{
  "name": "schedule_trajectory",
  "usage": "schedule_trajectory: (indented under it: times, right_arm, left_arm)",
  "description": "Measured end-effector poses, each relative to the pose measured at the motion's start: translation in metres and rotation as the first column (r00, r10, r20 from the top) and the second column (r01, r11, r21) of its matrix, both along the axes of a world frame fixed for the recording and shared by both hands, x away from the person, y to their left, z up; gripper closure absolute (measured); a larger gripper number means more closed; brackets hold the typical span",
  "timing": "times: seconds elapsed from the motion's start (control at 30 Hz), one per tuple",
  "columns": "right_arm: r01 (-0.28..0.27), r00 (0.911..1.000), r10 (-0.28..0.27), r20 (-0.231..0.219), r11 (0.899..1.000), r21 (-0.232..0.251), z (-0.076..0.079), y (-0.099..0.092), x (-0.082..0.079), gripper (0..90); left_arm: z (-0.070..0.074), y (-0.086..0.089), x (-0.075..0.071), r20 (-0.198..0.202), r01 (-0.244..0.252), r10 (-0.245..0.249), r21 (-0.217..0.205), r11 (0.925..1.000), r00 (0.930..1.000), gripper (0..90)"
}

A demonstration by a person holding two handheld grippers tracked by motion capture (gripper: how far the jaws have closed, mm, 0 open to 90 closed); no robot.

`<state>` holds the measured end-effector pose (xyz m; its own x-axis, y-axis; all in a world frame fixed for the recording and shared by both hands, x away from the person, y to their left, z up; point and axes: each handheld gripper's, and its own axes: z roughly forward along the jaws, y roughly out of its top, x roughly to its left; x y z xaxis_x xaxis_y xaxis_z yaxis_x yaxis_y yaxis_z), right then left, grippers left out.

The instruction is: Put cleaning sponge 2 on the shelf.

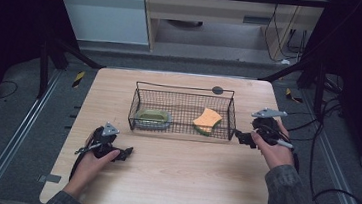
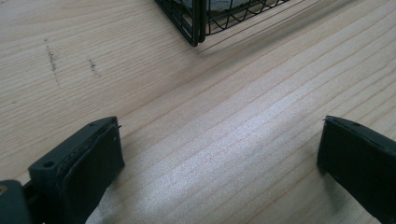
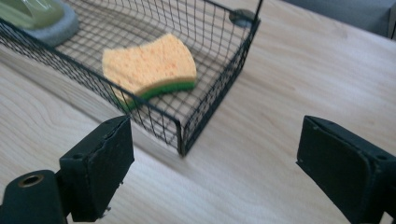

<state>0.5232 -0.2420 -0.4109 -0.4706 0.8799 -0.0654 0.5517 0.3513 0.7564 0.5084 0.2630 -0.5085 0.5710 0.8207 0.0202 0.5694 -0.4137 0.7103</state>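
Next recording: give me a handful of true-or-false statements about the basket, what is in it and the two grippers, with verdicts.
1. The orange sponge lies inside the wire basket. True.
2. The right gripper is shut on the sponge. False: its jaws stand open over bare table, just outside the basket's corner.
3. The left gripper is open with nothing between its jaws. True.
4. The green-topped pad sits on the table outside the basket. False: it lies in the basket's left end.
5. The basket is tipped on its side. False: it stands upright on the wooden table.
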Motion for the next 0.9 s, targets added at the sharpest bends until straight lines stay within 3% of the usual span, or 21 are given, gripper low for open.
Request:
schedule_trajectory:
  times: [0.4, 0.57, 0.9]
  right_arm:
    - [0.063, 0.9969, -0.062, -0.047, 0.998, 0.009, -0.046, -0.019, -0.006, 12.3]
    - [0.079, 0.9935, -0.078, -0.083, 0.997, 0.004, -0.063, -0.019, -0.002, 12.3]
    - [0.139, 0.9869, -0.136, -0.086, 0.99, 0.031, -0.083, -0.022, 0.012, 11.6]
  left_arm:
    - [0.0, 0.0, 0.0, 0.0, -0.002, 0.002, -0.001, 1.0, 1.0, 0.0]
    - [0.0, 0.0, 0.0, 0.0, -0.002, 0.002, -0.001, 1.0, 1.0, 0.0]
    - [0.0, 0.0, 0.0, 0.0, -0.002, 0.002, -0.001, 1.0, 1.0, 0.0]
